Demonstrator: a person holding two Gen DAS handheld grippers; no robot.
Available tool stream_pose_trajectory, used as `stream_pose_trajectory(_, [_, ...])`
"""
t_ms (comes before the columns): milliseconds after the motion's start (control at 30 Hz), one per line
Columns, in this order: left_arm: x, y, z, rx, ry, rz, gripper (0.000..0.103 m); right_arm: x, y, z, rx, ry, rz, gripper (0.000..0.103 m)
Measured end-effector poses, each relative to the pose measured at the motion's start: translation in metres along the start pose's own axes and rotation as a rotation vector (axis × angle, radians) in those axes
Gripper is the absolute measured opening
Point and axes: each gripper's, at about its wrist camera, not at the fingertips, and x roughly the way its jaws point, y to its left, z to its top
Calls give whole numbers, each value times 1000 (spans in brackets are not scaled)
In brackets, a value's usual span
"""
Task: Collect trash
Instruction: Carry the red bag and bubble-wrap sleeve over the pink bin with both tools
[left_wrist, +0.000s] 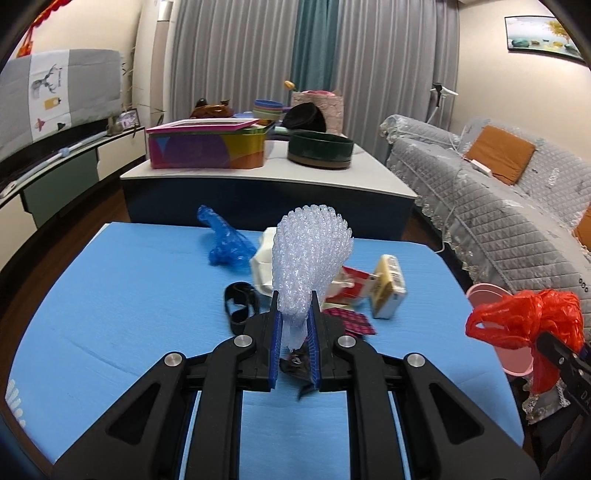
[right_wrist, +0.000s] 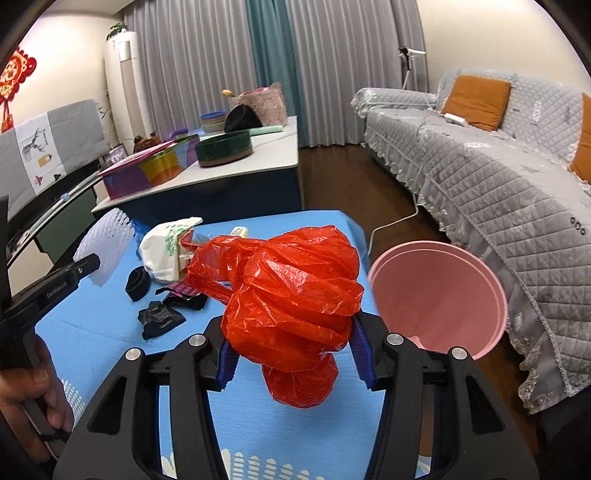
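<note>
My left gripper (left_wrist: 294, 301) is shut on a clear bubble-wrap piece (left_wrist: 310, 254), which stands up from its blue pads above the blue table (left_wrist: 122, 295). A crumpled red plastic bag (right_wrist: 291, 291) bulges out of my right gripper (right_wrist: 293, 332), whose jaws are closed on it. The same red bag (left_wrist: 524, 321) shows at the right edge of the left wrist view. A pink bin (right_wrist: 439, 295) stands off the table's right side, just right of the red bag. Loose trash lies on the table: a blue bag (left_wrist: 225, 243), a white bag (right_wrist: 166, 247), a black band (left_wrist: 240, 306), a small box (left_wrist: 388, 291).
A black wrapper scrap (right_wrist: 160, 319) lies near the table's front. Behind stands a low white table (left_wrist: 266, 173) with a colourful box (left_wrist: 207, 146) and a dark round tin (left_wrist: 320, 149). A grey covered sofa (right_wrist: 498, 177) runs along the right. A hand (right_wrist: 26, 384) holds the left gripper's handle.
</note>
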Motion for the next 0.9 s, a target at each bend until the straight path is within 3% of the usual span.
stream_pose_trajectory(267, [-4,-21,-2,10,13,-56,13,-31,-25,22,15,-47,-76,51])
stream_pose_trajectory(900, [-9,-112,3,88,37,-188,13,-55,-147,87,100,-138,-213,51])
